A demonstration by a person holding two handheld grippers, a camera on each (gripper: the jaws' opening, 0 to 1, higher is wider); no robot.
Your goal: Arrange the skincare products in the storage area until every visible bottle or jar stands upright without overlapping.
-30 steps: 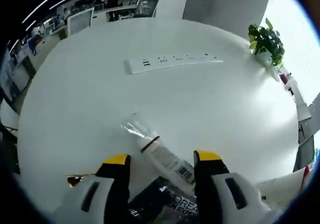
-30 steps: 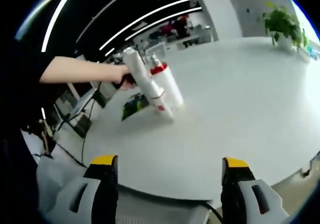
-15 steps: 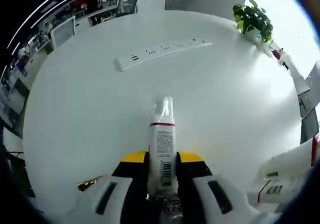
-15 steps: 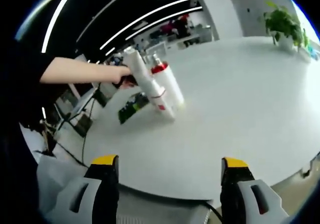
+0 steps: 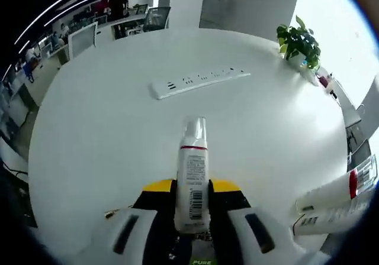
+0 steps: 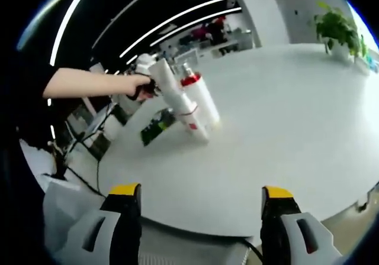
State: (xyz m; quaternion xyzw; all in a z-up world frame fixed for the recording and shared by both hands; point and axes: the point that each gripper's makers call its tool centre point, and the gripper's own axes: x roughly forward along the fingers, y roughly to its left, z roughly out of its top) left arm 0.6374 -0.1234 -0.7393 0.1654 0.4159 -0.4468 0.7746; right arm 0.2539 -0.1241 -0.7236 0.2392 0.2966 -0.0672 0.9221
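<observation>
since a second ago the left gripper [image 5: 190, 189] has closed on the slim white tube [image 5: 192, 182], which had lain loose between its jaws. tube now sits lifted over the table [image 5: 106, 129]. looks light, smooth, slippery; grip mid-body near the barcode. right gripper [image 6: 195, 195] wide open, empty. two more bottles [image 6: 200, 102] stand near the table edge.

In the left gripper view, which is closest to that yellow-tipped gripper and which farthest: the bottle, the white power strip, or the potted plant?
1. The bottle: clamped between the left gripper jaws, so nearest.
2. The power strip: lying mid-table, straight ahead beyond the bottle's cap.
3. The potted plant: at the table's far edge, upper right in this view, farthest.
</observation>
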